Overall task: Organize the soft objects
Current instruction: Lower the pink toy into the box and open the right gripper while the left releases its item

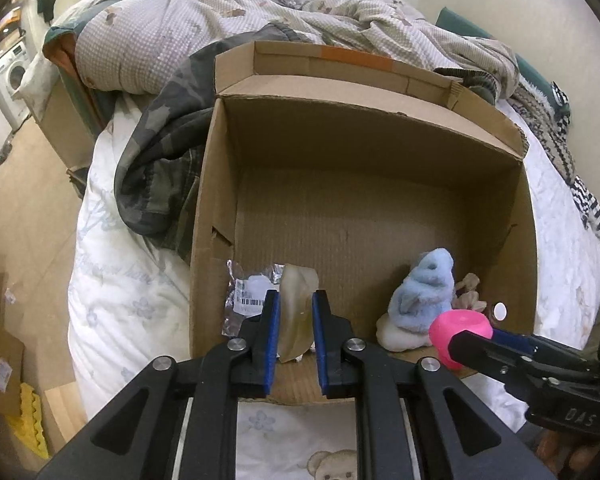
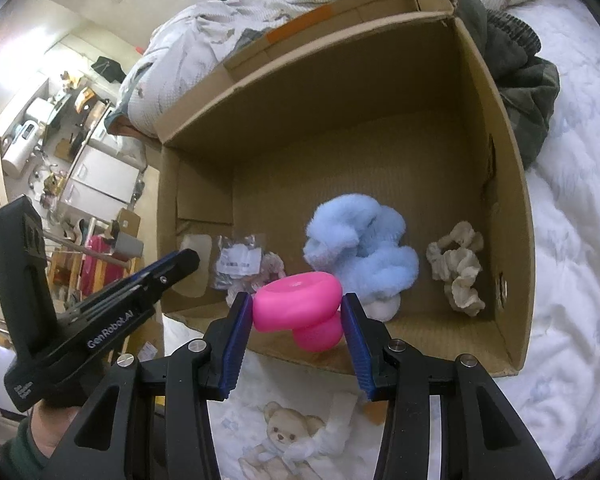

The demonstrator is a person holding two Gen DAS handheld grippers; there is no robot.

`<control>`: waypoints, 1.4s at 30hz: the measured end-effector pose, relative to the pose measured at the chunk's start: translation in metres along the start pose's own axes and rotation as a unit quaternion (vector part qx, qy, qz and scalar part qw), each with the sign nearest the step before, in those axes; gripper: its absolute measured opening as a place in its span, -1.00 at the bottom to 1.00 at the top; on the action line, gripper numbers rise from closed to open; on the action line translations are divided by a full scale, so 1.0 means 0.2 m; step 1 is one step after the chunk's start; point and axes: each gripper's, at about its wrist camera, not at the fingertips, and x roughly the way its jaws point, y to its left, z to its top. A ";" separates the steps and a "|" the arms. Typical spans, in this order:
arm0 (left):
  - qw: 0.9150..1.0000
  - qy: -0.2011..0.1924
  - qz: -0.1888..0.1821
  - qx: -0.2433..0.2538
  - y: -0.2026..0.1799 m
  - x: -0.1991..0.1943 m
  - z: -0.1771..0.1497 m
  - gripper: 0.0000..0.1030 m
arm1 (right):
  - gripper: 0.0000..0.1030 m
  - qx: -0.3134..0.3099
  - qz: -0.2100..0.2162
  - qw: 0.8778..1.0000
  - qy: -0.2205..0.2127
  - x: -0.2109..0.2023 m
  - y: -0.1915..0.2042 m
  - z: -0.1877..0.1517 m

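Only right wrist shows scrunchie (image 2: 456, 266) (cream) whole.

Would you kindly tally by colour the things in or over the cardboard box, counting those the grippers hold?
Pink: 1, the squishy toy in the right gripper
Light blue: 1, the plush toy
Beige: 2, the pad in the left gripper and the scrunchie
Silver: 1, the foil packet
Total: 5
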 end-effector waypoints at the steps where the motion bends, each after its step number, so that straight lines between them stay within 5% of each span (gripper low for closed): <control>1: 1.000 -0.001 0.001 0.001 0.00 0.00 0.00 -0.75 | -0.06 0.000 -0.002 1.000 0.003 0.00 0.00 0.00; 15: 1.000 -0.012 -0.005 0.000 -0.01 -0.04 -0.02 -0.30 | -0.06 0.007 -0.018 1.000 0.006 0.01 -0.02 -0.01; 20: 0.999 -0.034 0.008 0.008 -0.04 -0.09 -0.03 0.09 | -0.05 0.005 -0.015 1.000 0.003 0.00 -0.01 0.00; 27: 0.999 -0.045 0.016 0.022 -0.06 -0.12 -0.04 0.16 | 0.43 0.018 0.007 1.000 -0.025 -0.06 -0.01 0.02; 42: 0.998 -0.057 0.033 0.019 -0.03 -0.18 -0.07 0.17 | 0.44 0.016 -0.007 0.999 -0.038 -0.10 -0.01 0.00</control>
